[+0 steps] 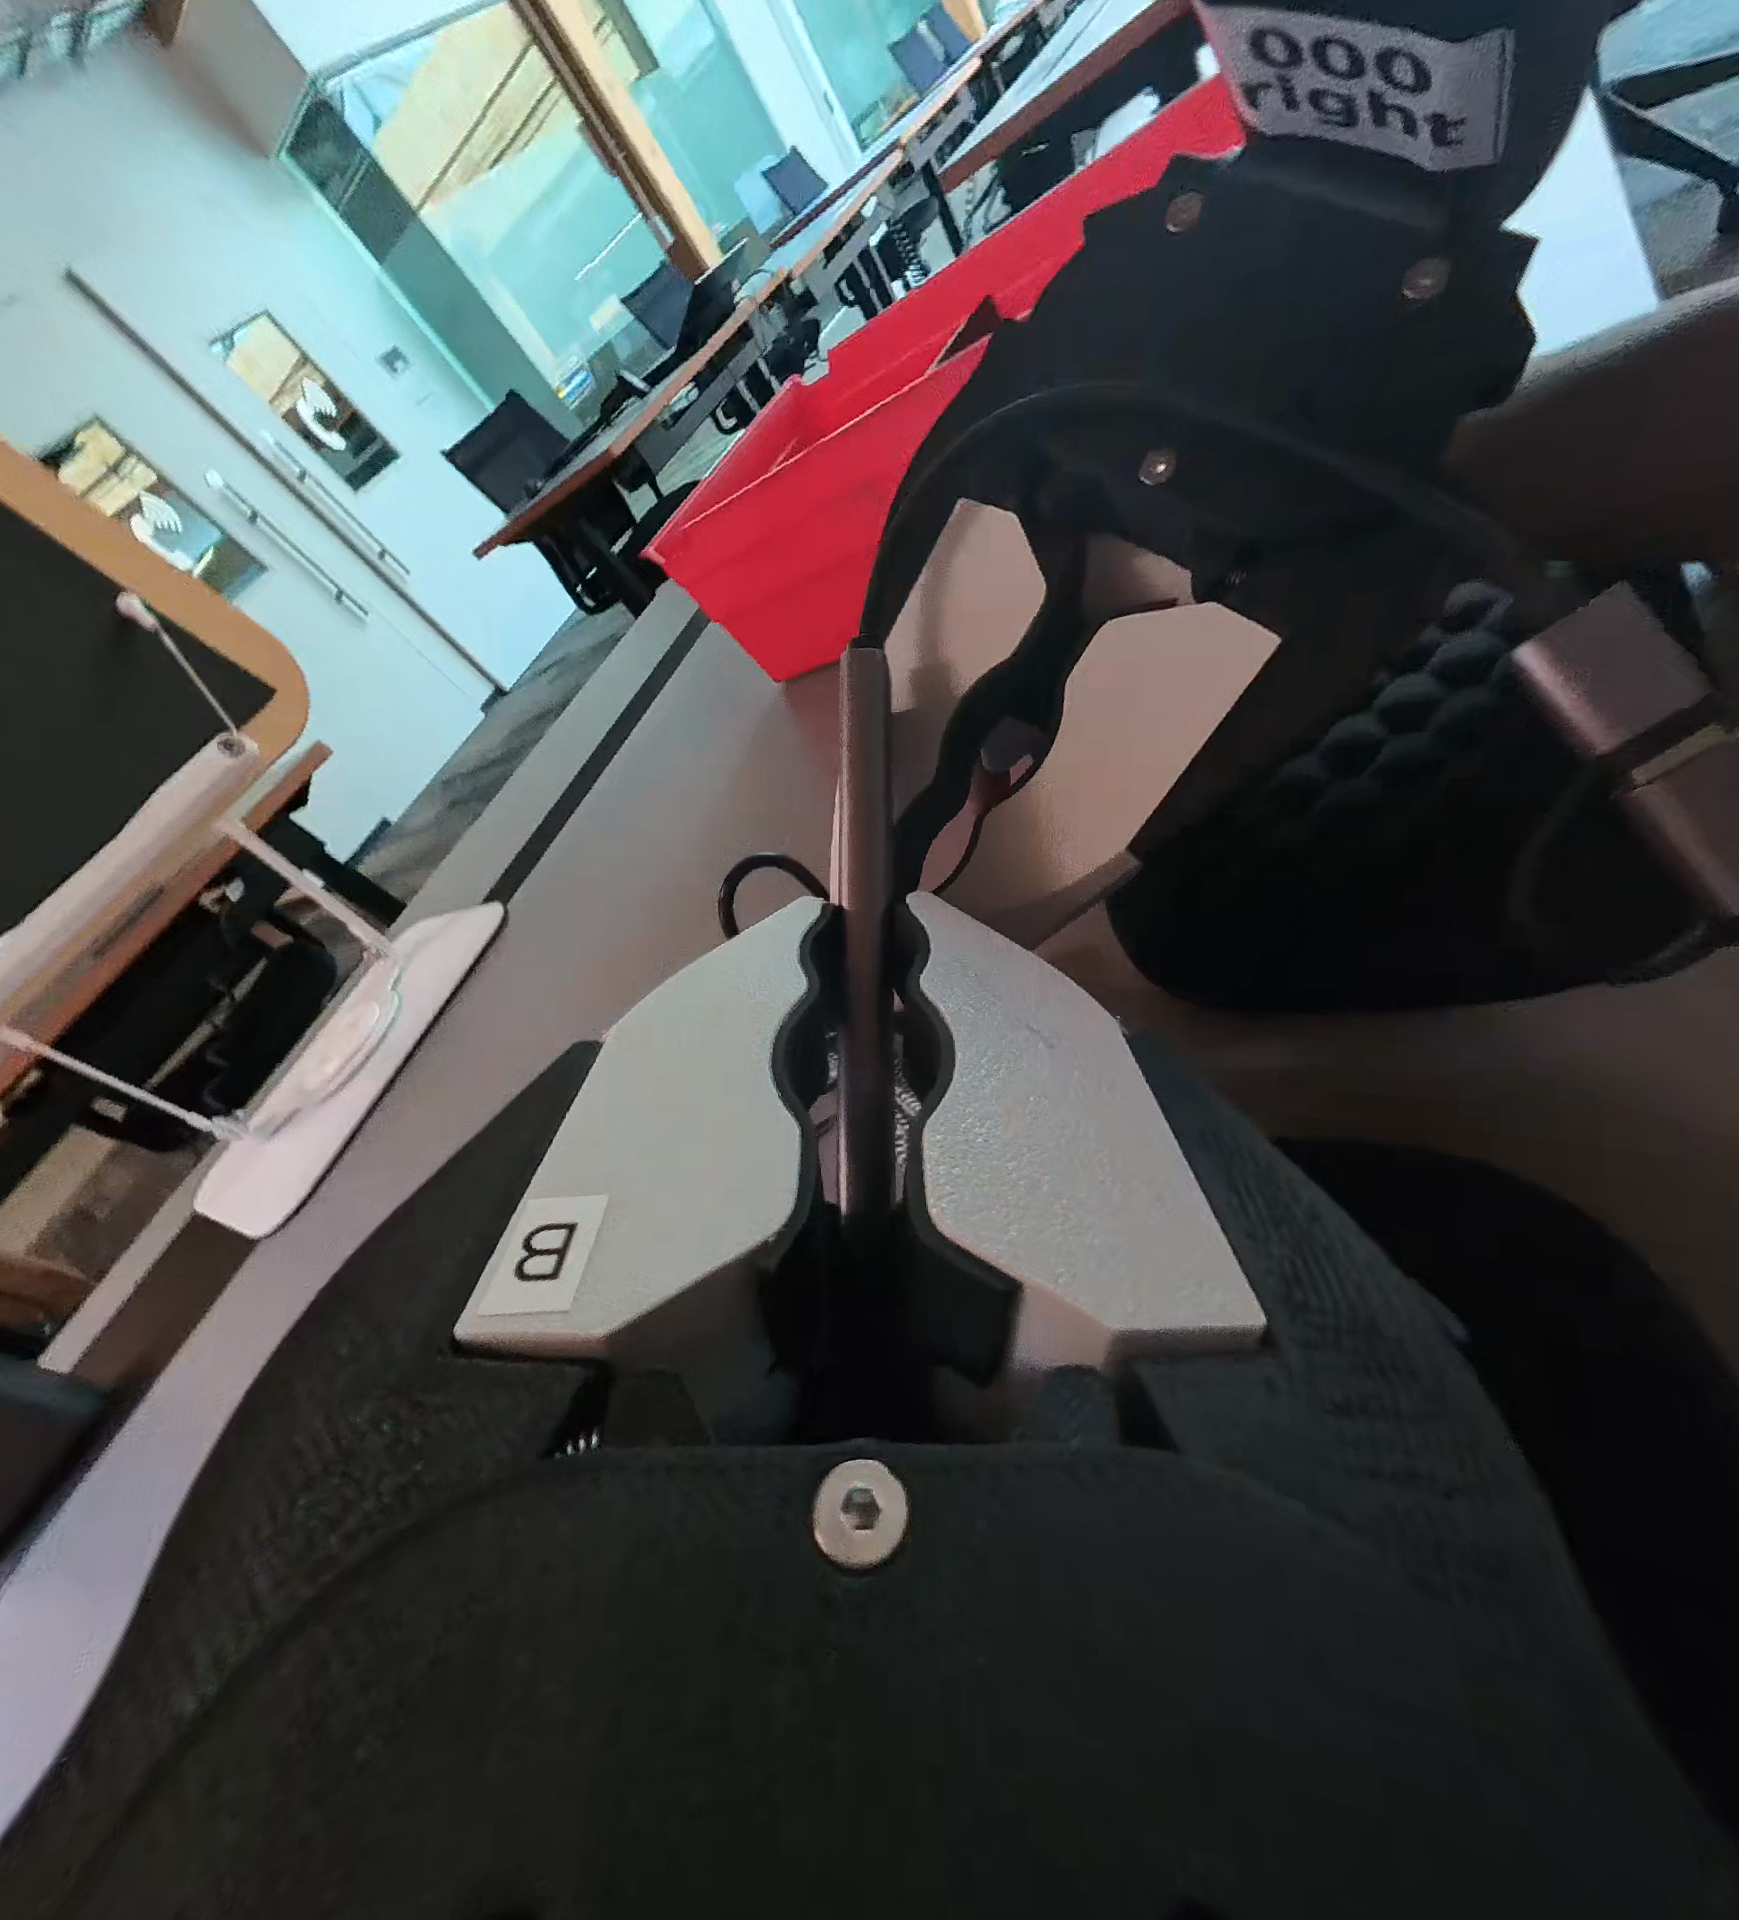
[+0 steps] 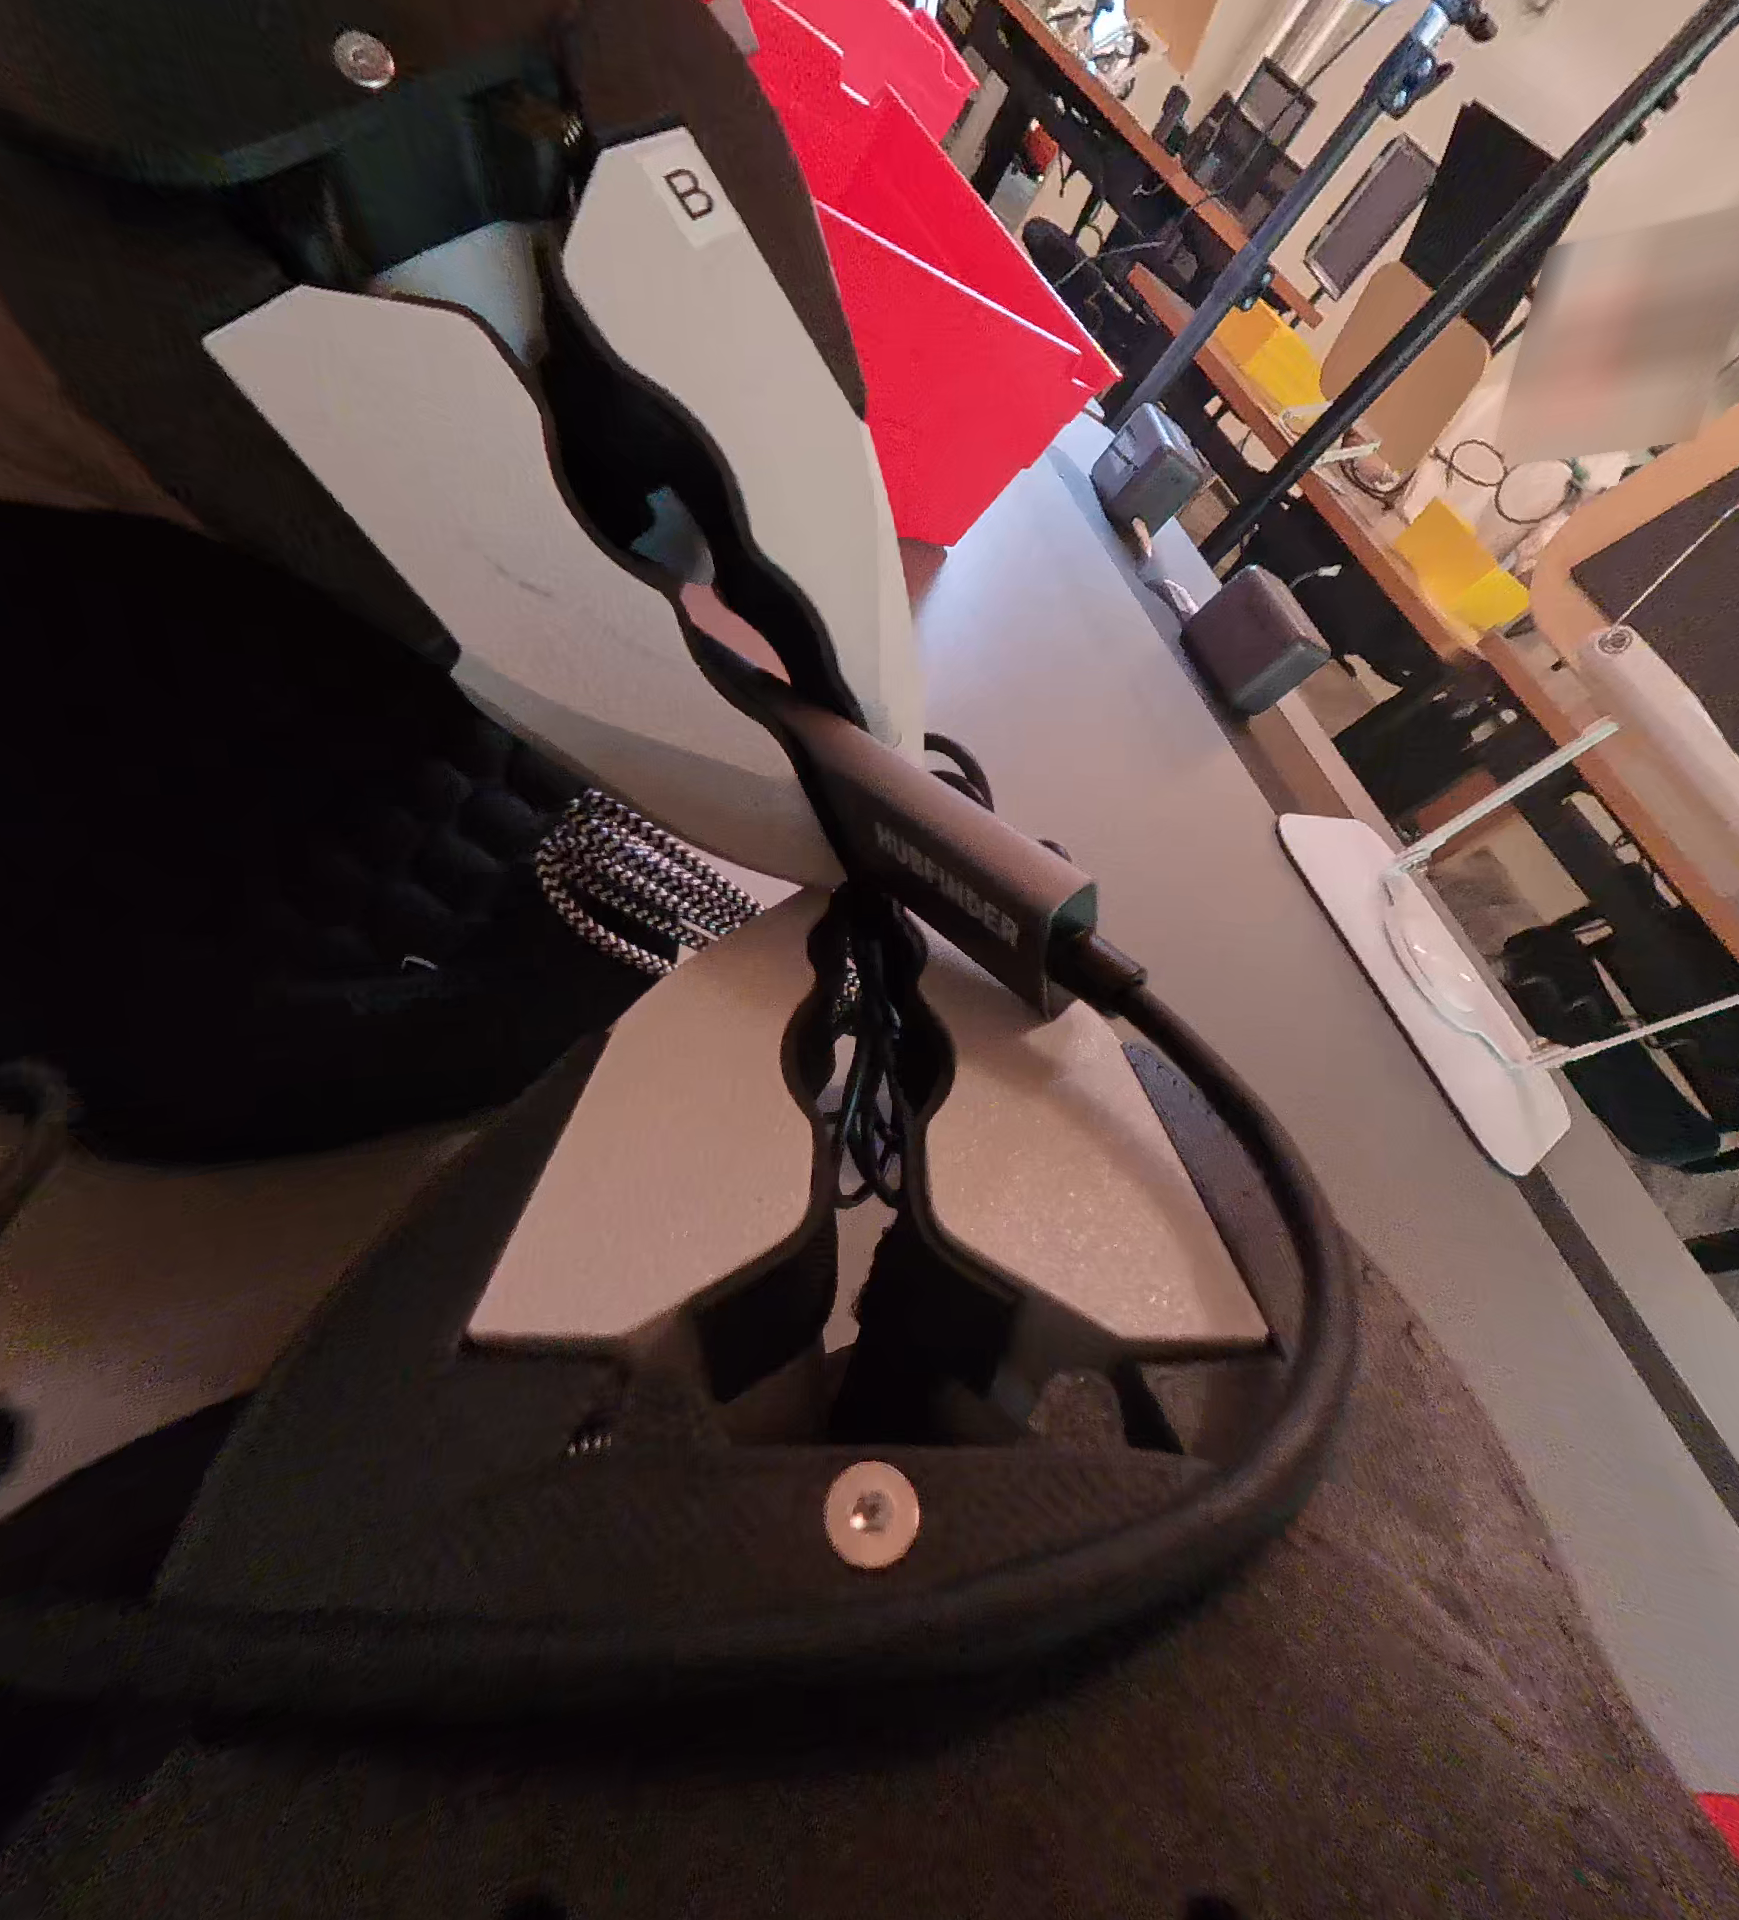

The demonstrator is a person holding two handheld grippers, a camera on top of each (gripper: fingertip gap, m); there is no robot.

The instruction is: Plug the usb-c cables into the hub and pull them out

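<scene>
left gripper (image 1: 870, 935): jaws clamped on the slim grey hub (image 1: 865, 935), held edge-on above the grey table (image 1: 574, 852) | right gripper (image 2: 870, 956): jaws narrow, pinching thin black cable (image 2: 870, 1091) just under the hub | hub's thick black lead (image 2: 1301, 1247) loops right | red bins (image 1: 823, 488) behind

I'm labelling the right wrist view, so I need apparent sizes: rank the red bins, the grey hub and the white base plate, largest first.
1. Red bins, largest.
2. White base plate and grey hub look roughly alike in area; the hub sits much nearer the camera, so I would not rank those two.
</scene>
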